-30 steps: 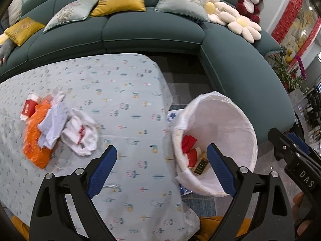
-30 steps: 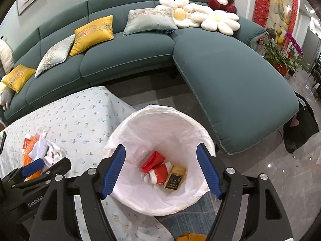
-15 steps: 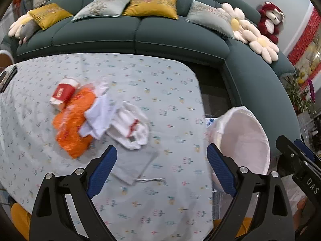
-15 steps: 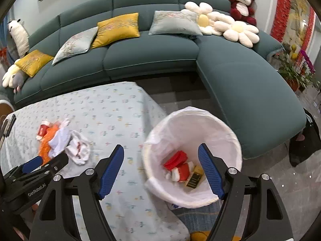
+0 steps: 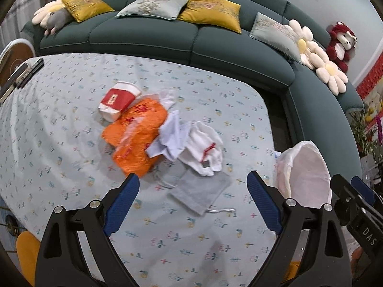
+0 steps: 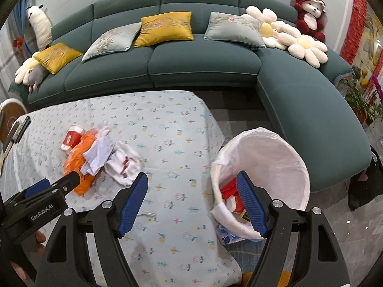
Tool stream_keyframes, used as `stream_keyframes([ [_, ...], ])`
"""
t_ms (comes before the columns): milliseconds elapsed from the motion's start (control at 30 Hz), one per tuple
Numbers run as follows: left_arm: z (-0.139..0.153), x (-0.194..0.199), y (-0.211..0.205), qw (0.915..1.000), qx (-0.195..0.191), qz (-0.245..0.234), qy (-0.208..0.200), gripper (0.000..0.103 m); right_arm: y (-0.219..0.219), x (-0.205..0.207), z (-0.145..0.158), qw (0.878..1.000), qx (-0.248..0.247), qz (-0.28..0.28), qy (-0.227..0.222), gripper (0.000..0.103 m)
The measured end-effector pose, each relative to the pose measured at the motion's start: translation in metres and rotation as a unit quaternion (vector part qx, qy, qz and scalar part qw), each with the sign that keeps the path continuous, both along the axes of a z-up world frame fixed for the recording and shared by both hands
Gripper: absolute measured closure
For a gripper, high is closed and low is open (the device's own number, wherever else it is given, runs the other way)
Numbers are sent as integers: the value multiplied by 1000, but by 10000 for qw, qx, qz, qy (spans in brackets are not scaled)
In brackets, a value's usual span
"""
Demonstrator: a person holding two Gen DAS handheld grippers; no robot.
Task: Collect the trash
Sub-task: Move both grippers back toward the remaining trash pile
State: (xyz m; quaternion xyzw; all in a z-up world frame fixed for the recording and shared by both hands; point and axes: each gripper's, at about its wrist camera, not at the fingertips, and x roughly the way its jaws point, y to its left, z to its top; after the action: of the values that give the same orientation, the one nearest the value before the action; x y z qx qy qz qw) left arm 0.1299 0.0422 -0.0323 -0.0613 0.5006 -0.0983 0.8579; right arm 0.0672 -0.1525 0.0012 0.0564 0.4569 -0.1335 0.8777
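Observation:
A trash heap lies mid-table: a red-and-white paper cup (image 5: 119,100), an orange plastic bag (image 5: 135,135), a pale crumpled paper (image 5: 170,135), a white wrapper with red print (image 5: 203,151) and a grey drawstring pouch (image 5: 199,192). My left gripper (image 5: 192,187) hangs open above the pouch, nothing between its blue pads. My right gripper (image 6: 191,190) is also open and empty, over the table's right edge beside the white-lined bin (image 6: 263,165). Red packaging (image 6: 228,187) lies inside the bin. The same heap, cup (image 6: 71,138) and orange bag (image 6: 76,165) included, shows at the left of the right wrist view.
A flower-print cloth covers the table (image 5: 71,167). A teal sofa (image 6: 205,67) with cushions and plush toys curves behind and to the right. Dark remotes (image 5: 24,75) lie at the table's far left corner. A potted plant (image 6: 363,100) stands at the right.
Both grippers have swung left from above the bin toward the table. The trash heap has come toward the middle of the left wrist view; the bin has slid to the right.

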Motion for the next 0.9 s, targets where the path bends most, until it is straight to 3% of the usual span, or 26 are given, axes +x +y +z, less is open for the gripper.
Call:
stream_keyframes([
  [433,-17,-2,64,9986,42,516,103,16,52,10,-10,9989,-99,425,188,30],
  [900,-48,19,110,9965,127,752,350,16,111,54,-51,9935,242,938,602,30],
])
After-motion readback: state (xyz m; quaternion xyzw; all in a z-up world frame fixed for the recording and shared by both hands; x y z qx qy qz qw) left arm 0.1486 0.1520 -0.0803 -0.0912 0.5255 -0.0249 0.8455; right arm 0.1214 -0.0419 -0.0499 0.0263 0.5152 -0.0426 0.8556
